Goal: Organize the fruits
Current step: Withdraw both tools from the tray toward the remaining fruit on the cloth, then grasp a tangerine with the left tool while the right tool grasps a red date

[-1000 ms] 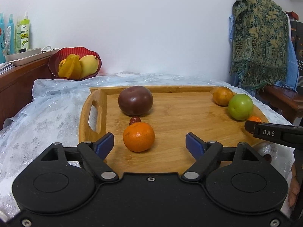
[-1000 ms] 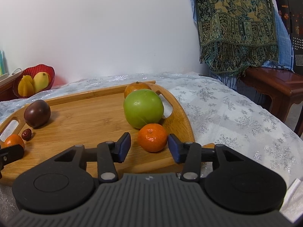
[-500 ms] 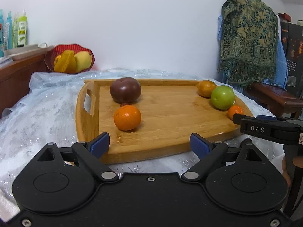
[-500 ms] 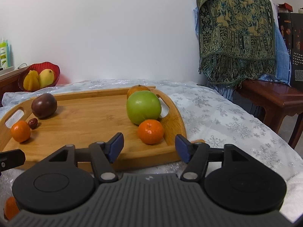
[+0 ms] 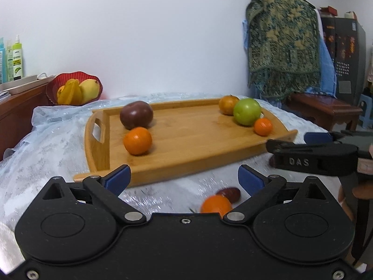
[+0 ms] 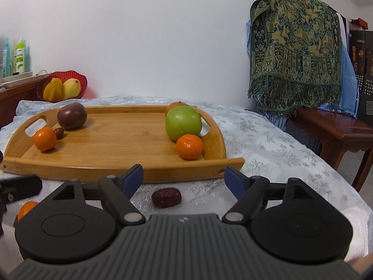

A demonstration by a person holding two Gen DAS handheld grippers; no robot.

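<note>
wooden tray [image 6: 112, 163] holds six fruits.

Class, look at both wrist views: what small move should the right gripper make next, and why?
Probably ease the right gripper down around the red date on the tablecloth. The date lies off the wooden tray, just below the opening jaws, with nothing between them. The tray already holds two tangerines, a green apple and a dark purple fruit.

A table under a white, silver-snowflake plastic cloth [image 6: 268, 144] carries a bamboo handled tray [image 6: 121, 144], a dark red date [image 6: 166, 197] and a small orange mandarin [image 5: 215, 205].
</note>
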